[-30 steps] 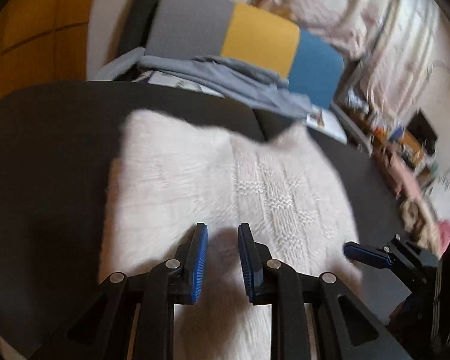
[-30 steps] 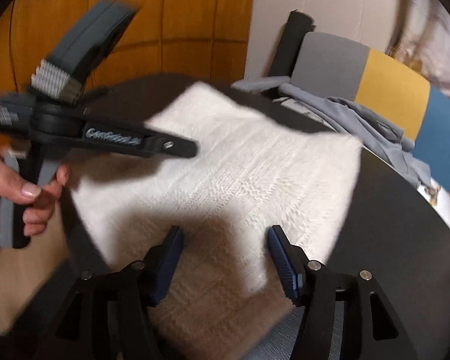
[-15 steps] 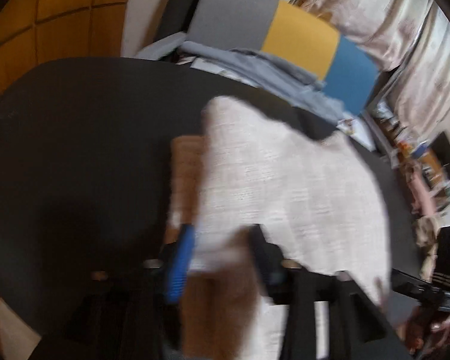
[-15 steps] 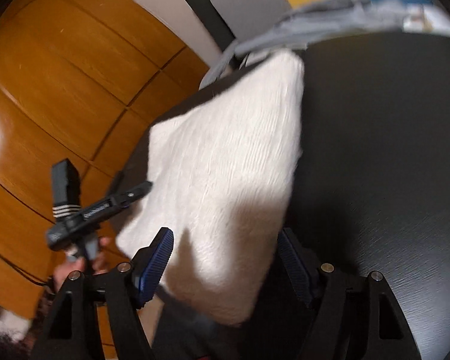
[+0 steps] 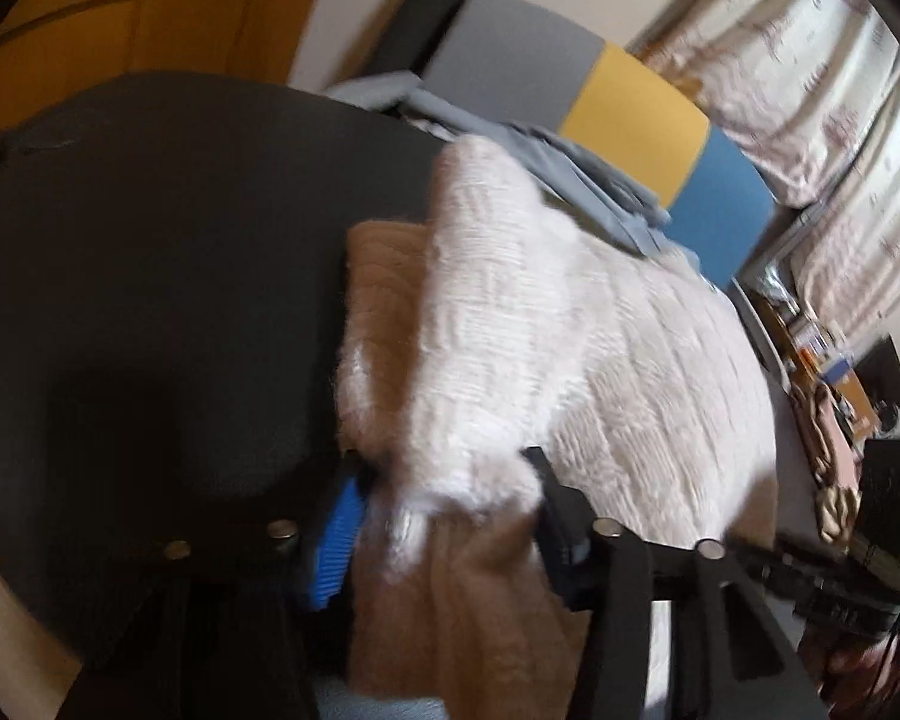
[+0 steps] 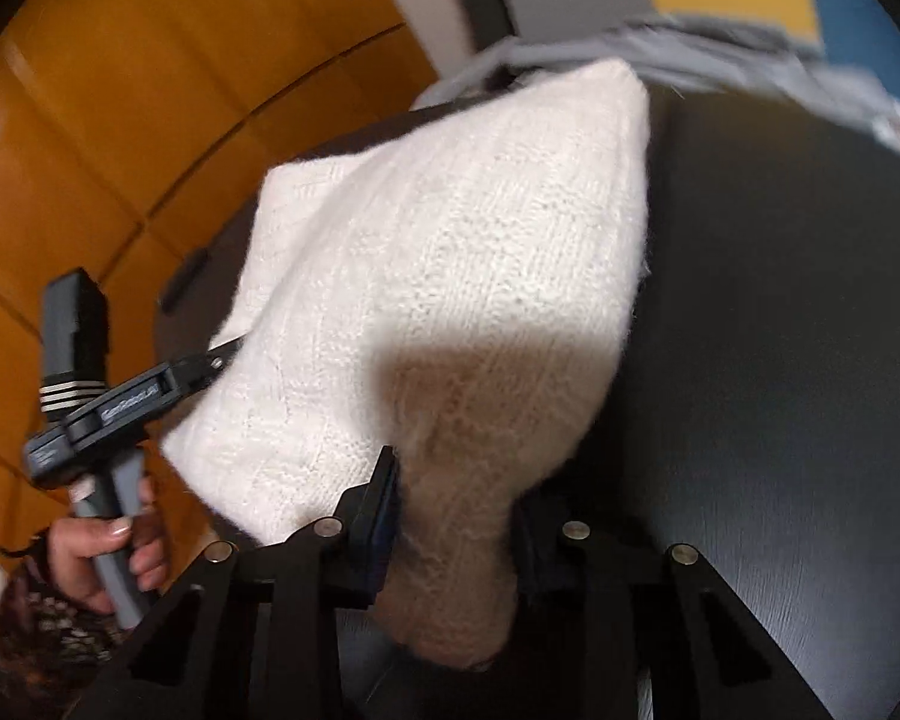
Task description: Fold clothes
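Round black table (image 5: 150, 300) in a room with orange wood-panelled wall (image 6: 120, 120); beyond the table a chair back in grey, yellow and blue panels (image 5: 624, 102) with a blue-grey garment draped over it (image 5: 576, 174), pale patterned curtains (image 5: 810, 78) at the far right. The white fuzzy knitted sweater (image 6: 450, 276), folded into a rough rectangle, lies on the table ahead of both grippers, its near edge lifted. Left gripper (image 5: 444, 516): jaws have just been closing, now at a middling gap with a bunched corner of the sweater between the blue pads; fabric fills the gap and appears pinched, though motion blur makes contact on the right pad hard to confirm. Right gripper (image 6: 456, 516): jaws have just been closing, now narrow, clamped on the sweater's near right corner, which hangs in shadow between the fingers. In the right wrist view, the left gripper sits at the sweater's left edge, its grey handle in the person's hand (image 6: 102, 564).
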Demonstrator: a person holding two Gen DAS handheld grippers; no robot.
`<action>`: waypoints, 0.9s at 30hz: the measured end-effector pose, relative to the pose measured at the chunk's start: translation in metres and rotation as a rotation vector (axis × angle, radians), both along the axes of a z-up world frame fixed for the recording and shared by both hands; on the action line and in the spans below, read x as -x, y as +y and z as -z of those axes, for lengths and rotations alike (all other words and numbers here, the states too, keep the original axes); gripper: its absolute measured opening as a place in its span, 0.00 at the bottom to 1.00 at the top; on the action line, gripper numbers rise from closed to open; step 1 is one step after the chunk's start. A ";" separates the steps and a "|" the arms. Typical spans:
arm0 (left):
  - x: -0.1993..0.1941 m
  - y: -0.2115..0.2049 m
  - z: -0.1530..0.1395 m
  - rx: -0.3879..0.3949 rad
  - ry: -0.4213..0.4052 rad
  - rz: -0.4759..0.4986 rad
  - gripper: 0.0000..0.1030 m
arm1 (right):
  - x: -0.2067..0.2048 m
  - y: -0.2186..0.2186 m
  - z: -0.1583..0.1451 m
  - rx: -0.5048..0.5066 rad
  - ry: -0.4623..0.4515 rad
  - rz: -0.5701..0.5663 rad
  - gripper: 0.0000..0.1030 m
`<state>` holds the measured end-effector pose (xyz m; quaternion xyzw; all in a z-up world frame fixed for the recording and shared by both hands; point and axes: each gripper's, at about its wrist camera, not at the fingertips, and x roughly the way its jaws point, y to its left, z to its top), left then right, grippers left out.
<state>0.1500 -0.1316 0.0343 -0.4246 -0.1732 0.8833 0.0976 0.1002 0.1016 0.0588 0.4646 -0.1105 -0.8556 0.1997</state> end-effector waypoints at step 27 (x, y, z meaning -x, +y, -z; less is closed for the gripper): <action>0.050 -0.204 0.013 0.153 0.019 -0.584 0.61 | 0.253 -0.266 -0.003 -0.218 -0.009 -0.290 0.54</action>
